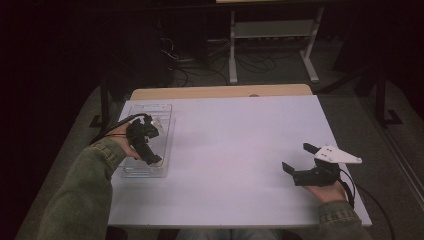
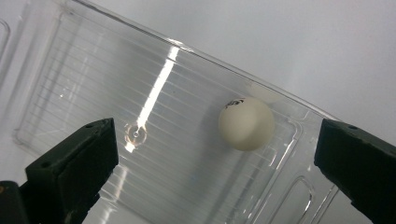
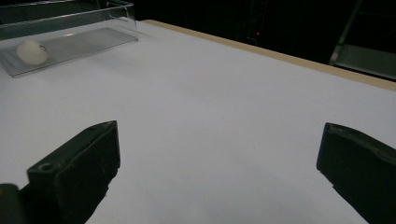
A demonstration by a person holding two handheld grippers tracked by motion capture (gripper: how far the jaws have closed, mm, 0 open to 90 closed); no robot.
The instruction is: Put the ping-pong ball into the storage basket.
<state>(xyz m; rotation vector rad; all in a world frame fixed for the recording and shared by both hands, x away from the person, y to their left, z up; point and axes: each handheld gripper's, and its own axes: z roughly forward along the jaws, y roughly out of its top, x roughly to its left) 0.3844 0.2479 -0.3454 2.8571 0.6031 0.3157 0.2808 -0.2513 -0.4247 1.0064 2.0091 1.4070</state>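
Ball (image 2: 246, 123) lies unobstructed in clear tray (image 2: 93, 74) beneath left gripper (image 2: 215, 163), both grippers' fingers released.

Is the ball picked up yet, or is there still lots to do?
Not picked up yet. Done so far: the left tool is over the clear tray, jaws wide open, with the white ball lying in the tray between them. In hand: lining up on the ball, which neither jaw touches. Left, probably: lower, close on it and lift. The right tool waits open over the bare white table.
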